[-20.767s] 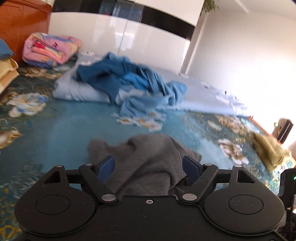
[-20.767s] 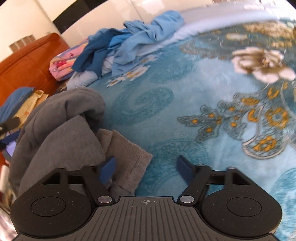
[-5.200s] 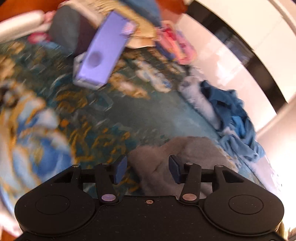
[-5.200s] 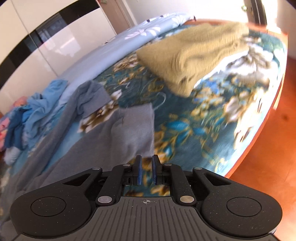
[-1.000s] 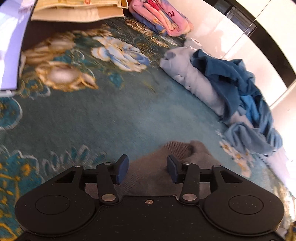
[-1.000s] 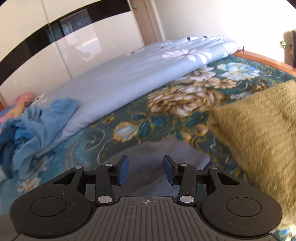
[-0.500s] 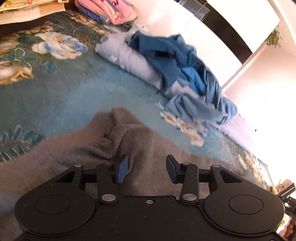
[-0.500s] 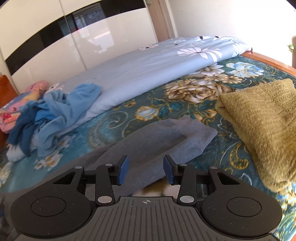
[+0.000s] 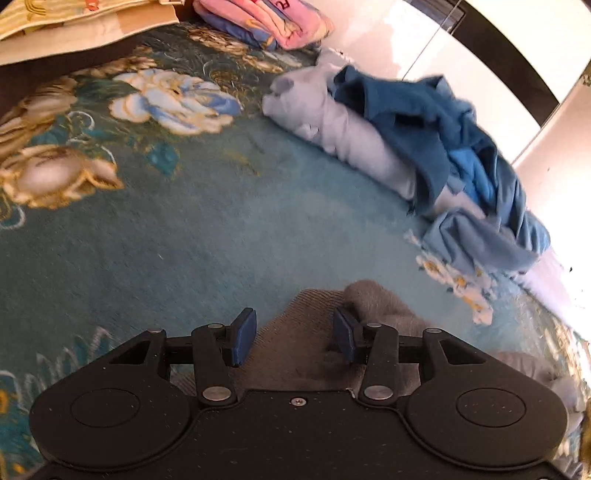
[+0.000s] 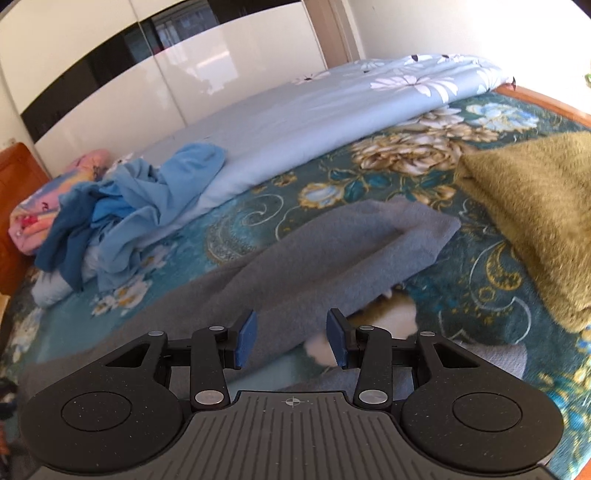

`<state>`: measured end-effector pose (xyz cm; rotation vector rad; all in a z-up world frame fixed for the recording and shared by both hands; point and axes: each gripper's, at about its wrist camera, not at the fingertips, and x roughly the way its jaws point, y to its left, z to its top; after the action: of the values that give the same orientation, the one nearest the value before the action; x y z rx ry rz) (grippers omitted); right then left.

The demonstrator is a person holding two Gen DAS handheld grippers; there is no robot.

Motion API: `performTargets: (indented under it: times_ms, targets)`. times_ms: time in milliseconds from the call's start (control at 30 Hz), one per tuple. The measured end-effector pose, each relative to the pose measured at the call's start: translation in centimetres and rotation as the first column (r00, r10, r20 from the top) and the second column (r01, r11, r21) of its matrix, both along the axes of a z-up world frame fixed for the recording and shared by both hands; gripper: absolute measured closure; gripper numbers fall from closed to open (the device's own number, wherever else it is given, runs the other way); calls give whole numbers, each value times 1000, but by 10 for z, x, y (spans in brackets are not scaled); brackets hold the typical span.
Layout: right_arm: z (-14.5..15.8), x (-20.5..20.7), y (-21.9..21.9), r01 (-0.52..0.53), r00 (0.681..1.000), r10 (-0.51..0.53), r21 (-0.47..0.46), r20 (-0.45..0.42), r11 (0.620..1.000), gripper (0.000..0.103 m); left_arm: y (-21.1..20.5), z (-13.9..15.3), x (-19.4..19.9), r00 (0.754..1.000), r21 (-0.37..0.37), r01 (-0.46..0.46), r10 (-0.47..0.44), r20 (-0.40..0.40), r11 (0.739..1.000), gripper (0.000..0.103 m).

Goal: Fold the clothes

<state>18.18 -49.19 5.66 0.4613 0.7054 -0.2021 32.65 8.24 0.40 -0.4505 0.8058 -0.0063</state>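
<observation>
A grey garment (image 10: 332,251) lies spread on the teal floral bedspread (image 10: 461,295), one long part reaching toward the far right. My right gripper (image 10: 291,341) is open and empty just above its near part. In the left wrist view a bunched end of the grey garment (image 9: 373,306) lies under my left gripper (image 9: 293,338), which is open with the cloth between and below its blue pads (image 9: 243,334), not pinched.
A heap of blue clothes (image 9: 443,147) (image 10: 140,206) lies on a pale blue folded quilt (image 10: 332,122). A pink folded bundle (image 9: 266,22) sits at the head end. An olive knitted garment (image 10: 528,206) lies at the right. The bed's wooden edge (image 10: 546,99) is beyond it.
My left gripper has swung back toward the garment's bunched end, so less grey cloth shows. My right gripper has pulled back a little; more of the grey garment shows. Both stay open.
</observation>
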Motion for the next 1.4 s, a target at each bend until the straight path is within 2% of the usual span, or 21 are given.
performTargets:
  times_ms: [233,400,467,600,667,767,867,967,1100,1167,1267,1333,1400]
  targets:
    - [-6,-2,10,-33,999,34,16,-10,999,65,-18,2,-11,997,19,81,-81,15,997,63]
    - [-12,-3,18,-54,998,54,34,-18,998,65,-34,4,-21,990,23,138,-138,32,990,76]
    - [-12,-4,21,-64,998,65,36,-19,997,65,-39,5,-25,986,25,161,-162,41,987,78]
    - [-11,-5,24,-71,997,72,35,-24,997,65,-42,6,-25,984,35,173,-175,44,984,78]
    - [-11,-6,25,-76,997,77,35,-29,997,65,-44,8,-24,980,69,193,-196,43,979,75]
    - [-11,-8,26,-78,996,79,34,-37,996,64,-45,12,-17,966,159,248,-256,33,956,65]
    - [-13,-10,25,-79,996,80,34,-42,996,64,-36,13,-3,942,184,326,-335,18,927,60]
    - [-16,-12,22,-74,996,76,33,-54,997,64,-22,9,14,904,140,423,-428,6,895,56]
    - [-21,-10,21,-70,995,72,34,-69,997,64,-5,-1,34,863,92,502,-505,9,860,39]
    - [-22,-9,22,-72,994,74,35,-74,997,64,1,-6,41,852,43,522,-523,10,852,36]
    - [-24,-5,23,-76,994,79,33,-80,997,64,6,-10,47,837,-21,547,-547,30,837,37]
    - [-25,-1,24,-79,993,81,33,-82,996,64,6,-11,48,819,-64,574,-572,47,817,41]
    - [-26,2,25,-83,993,85,33,-85,996,64,2,-13,46,799,-86,601,-598,61,795,51]
